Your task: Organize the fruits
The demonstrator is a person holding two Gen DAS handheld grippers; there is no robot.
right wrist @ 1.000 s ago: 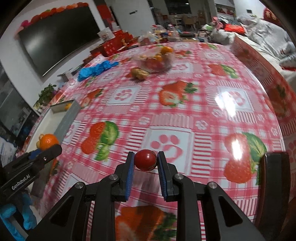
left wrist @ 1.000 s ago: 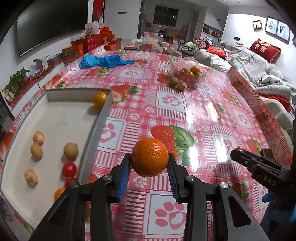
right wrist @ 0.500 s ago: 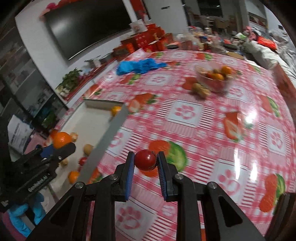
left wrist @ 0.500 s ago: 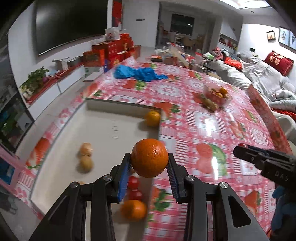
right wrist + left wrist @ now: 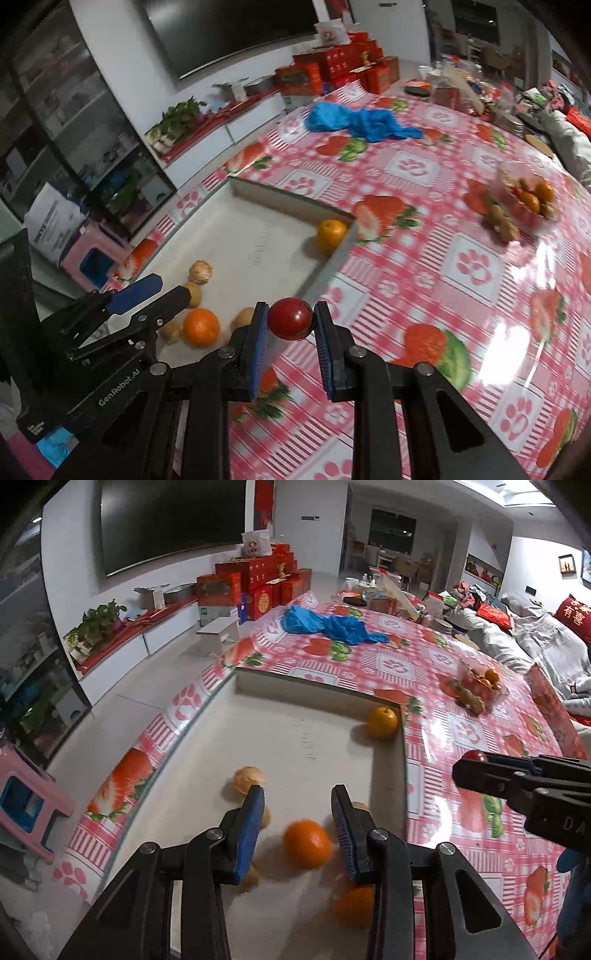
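Now the orange [image 5: 307,844] sits blurred in the white tray [image 5: 295,738] beneath the left gripper [image 5: 297,825], whose jaws stand apart and empty, presumably to sort it there. Beside the tray's edge, over the tabletop [image 5: 461,266], the right gripper [image 5: 290,321] pinches a red tomato [image 5: 290,319]

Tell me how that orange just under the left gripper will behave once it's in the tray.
The orange is round and looks motion-blurred, so it will probably roll across the tray's smooth flat floor. It may bump the fruit close around it. Its firm-looking peel suggests it won't bruise easily. The tray's raised wall should stop it at the table side.
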